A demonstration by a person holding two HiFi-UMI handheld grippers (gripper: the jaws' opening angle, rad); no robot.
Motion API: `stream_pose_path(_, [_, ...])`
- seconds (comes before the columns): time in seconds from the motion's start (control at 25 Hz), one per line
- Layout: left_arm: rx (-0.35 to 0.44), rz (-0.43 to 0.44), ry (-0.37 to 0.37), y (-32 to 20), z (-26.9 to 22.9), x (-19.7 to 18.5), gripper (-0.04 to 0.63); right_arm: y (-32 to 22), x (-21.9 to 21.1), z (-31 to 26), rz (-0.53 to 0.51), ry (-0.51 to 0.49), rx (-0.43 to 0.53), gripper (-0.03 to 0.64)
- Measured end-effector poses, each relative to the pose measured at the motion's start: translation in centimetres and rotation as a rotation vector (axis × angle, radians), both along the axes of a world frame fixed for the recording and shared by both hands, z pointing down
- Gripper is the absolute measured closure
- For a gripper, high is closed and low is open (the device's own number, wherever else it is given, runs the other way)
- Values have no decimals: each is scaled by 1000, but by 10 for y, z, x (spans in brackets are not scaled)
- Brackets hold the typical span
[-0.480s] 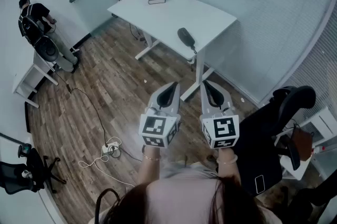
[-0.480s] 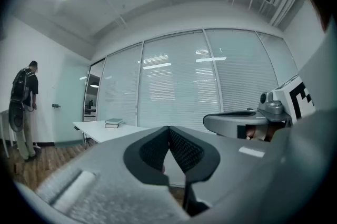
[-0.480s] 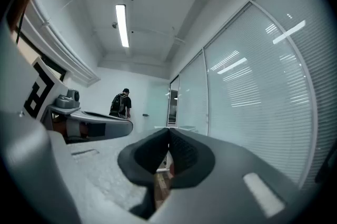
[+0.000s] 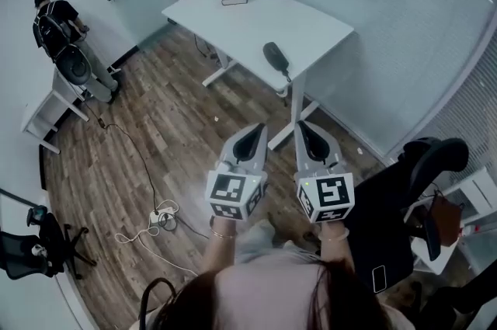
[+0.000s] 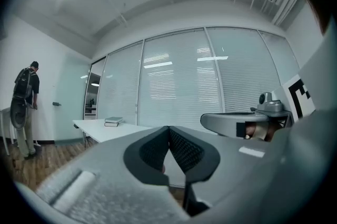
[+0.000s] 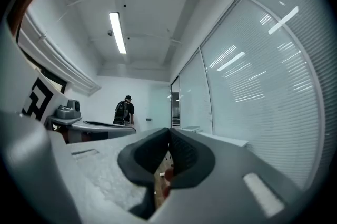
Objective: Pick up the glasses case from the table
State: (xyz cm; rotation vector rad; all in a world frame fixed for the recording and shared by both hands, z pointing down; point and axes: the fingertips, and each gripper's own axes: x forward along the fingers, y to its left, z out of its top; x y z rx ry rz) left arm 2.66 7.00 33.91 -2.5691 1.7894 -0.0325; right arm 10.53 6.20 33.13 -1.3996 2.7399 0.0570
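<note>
Glasses case (image 4: 274,57) lies on the white tabletop (image 4: 233,22), well apart from both claws. Left claw (image 4: 257,130) and right claw (image 4: 301,126) are closed and empty. The approach is barely begun; the next move likely calls for reaching in and opening one.

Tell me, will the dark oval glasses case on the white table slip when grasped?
The dark oval glasses case looks rounded and smooth, so it may slip or rock. It seems small, probably light. It lies near the white table's edge; pushing might drop it.
</note>
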Motion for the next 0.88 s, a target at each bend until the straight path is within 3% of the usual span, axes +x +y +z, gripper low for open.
stream_pose_path(0.88, [16, 44, -1, -92, 0, -31, 585, -86, -44, 7, 13, 45, 24, 615])
